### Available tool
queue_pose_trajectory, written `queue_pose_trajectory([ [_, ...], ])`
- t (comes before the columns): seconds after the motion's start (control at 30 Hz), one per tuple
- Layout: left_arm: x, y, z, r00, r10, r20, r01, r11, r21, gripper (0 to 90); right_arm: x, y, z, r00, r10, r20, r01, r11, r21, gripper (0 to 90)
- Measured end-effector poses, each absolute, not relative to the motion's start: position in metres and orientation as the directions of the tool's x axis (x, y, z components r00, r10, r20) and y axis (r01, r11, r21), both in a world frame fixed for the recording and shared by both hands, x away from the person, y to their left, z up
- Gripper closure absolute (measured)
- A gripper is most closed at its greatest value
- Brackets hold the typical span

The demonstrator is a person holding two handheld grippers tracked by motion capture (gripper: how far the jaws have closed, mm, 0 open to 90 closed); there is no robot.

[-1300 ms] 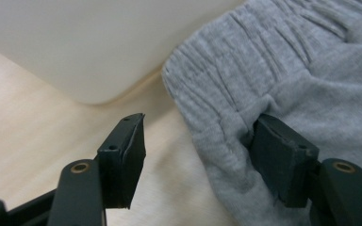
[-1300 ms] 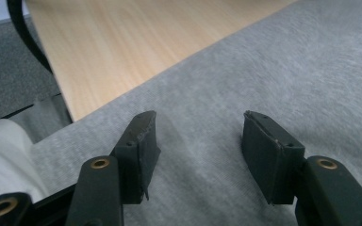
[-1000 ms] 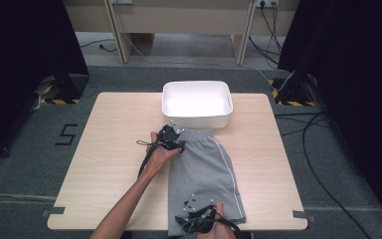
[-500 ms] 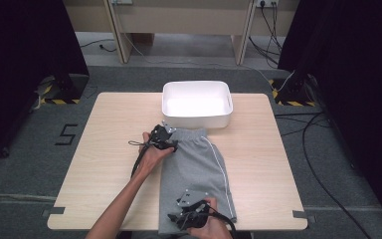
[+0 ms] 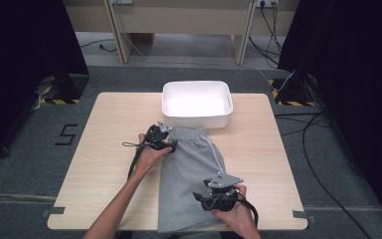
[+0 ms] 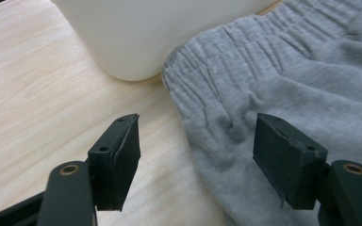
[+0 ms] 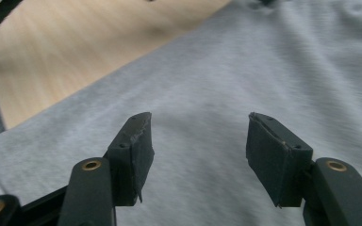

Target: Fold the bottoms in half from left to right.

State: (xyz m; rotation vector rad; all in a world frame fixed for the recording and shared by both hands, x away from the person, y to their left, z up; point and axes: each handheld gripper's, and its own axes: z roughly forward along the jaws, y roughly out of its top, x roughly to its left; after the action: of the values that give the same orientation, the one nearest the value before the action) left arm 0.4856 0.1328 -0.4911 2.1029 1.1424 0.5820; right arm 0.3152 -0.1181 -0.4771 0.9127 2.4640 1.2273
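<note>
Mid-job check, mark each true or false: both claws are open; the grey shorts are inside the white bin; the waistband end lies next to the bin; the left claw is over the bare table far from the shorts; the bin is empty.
1. Both claws are open: true. The left claw and right claw each have their jaws spread, gripping nothing.
2. The grey fabric shorts are inside the white plastic bin: false. They lie flat on the light wooden table.
3. The waistband end lies next to the bin: true.
4. The left claw is far from the shorts: false. It sits at the waistband corner.
5. The bin is empty: true.
</note>
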Motion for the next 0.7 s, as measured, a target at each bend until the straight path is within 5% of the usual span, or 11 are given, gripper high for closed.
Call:
queue_pose_trajectory([
  [0.23, 0.469, 0.149, -0.492, 0.516, 0.856, -0.036, 0.588, -0.323, 0.741, 30.8, 0.332, -0.143, -0.469, -0.727, 0.684, 0.062, 0.443, 0.398, 0.803, 41.9],
  [0.7, 0.446, 0.166, -0.489, 0.514, 0.852, -0.1, 0.591, -0.267, 0.762, 27.9, 0.366, -0.164, -0.466, -0.665, 0.743, 0.072, 0.475, 0.346, 0.809, 40.7],
])
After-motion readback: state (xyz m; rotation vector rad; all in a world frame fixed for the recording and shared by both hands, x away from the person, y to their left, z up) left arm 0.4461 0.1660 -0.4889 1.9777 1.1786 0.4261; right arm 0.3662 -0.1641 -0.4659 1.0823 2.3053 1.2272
